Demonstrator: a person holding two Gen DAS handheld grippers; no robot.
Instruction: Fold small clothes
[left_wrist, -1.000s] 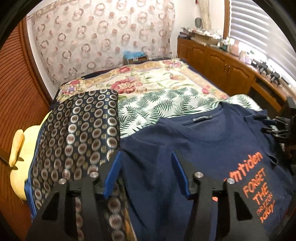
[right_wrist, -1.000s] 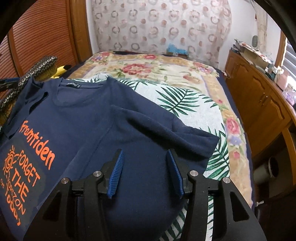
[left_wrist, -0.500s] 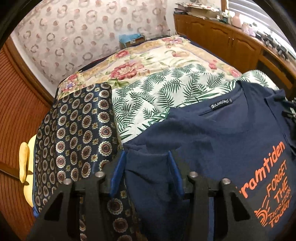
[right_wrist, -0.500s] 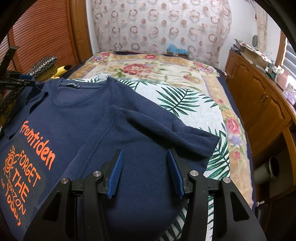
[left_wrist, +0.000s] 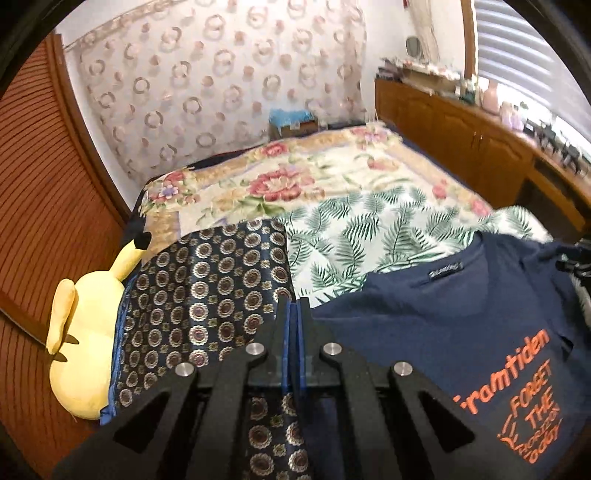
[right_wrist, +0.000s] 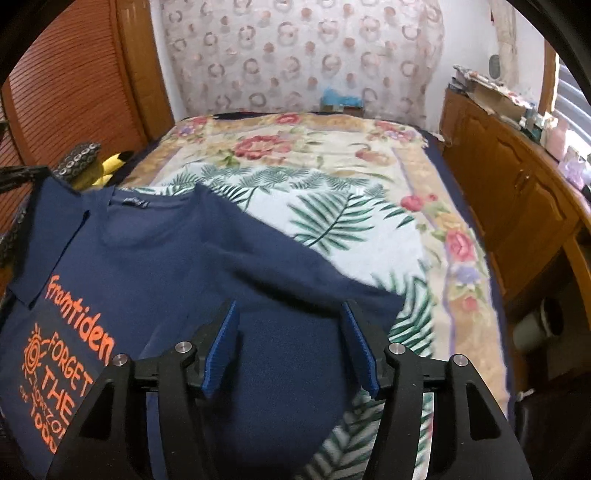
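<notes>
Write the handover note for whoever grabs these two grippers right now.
Left gripper: jaws shut at the left edge of the navy T-shirt; whether fabric is pinched between the pads is hidden.
Right gripper: open, hovering over the shirt's right sleeve, gripping nothing.
The shirt lies print-up on the palm-leaf sheet; its left sleeve is already folded in over the chest.
Left to do: fold in the right sleeve, then fold the body.

Daylit, fairly bright. Blown-out glare from window blinds (left_wrist: 532, 62) at right. Heavy fisheye bending and black vignette at corners. Soft motion blur throughout, worst near edges; shadows weak and diffuse.
</notes>
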